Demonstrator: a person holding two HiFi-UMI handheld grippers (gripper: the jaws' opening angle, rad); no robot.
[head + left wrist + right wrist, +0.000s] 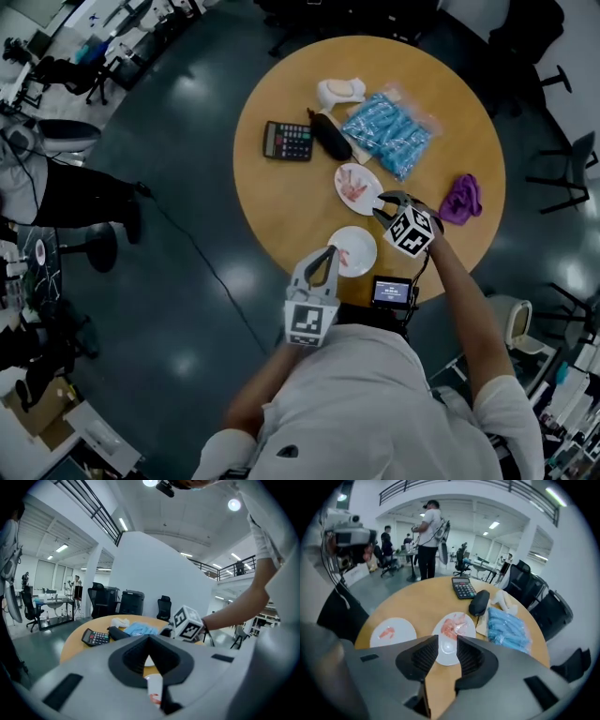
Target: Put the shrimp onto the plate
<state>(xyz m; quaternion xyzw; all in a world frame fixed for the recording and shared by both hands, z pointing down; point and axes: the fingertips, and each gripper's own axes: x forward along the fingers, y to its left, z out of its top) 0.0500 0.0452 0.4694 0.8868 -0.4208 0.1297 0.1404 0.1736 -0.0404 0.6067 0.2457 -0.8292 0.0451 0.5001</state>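
Pink is where we look first: a pile of shrimp (pixel 353 184) sits on the far plate (pixel 367 177) at the centre of the head view, on the round wooden table (pixel 281 202). Our right gripper (pixel 382 202) hovers at that plate's lower right edge. In the right gripper view its jaws stand apart and hold nothing. The plate's pale rim (pixel 469 631) shows in the gap between them, and the shrimp (pixel 452 627) lie just above the tips.

Down and a little left in the head view we find the near plate (pixel 362 246), with a single shrimp (pixel 342 255) on it. In the right gripper view that plate (pixel 399 638) lies at lower left, with its shrimp (pixel 386 632) a small red mark on it.

Our left gripper (pixel 330 251) has its tips at the near plate's left edge. In the left gripper view (pixel 149 639) the jaws meet at a point, closed, and we see nothing pinched there.

Across the upper part of the table we spot a calculator (pixel 287 141) and a black case (pixel 330 136) beside it. A white object (pixel 340 91) lies above them and a bag of blue packets (pixel 386 131) to the right. A purple cloth (pixel 461 200) sits at the table's right edge. A small screen (pixel 392 292) glows at the bottom edge.
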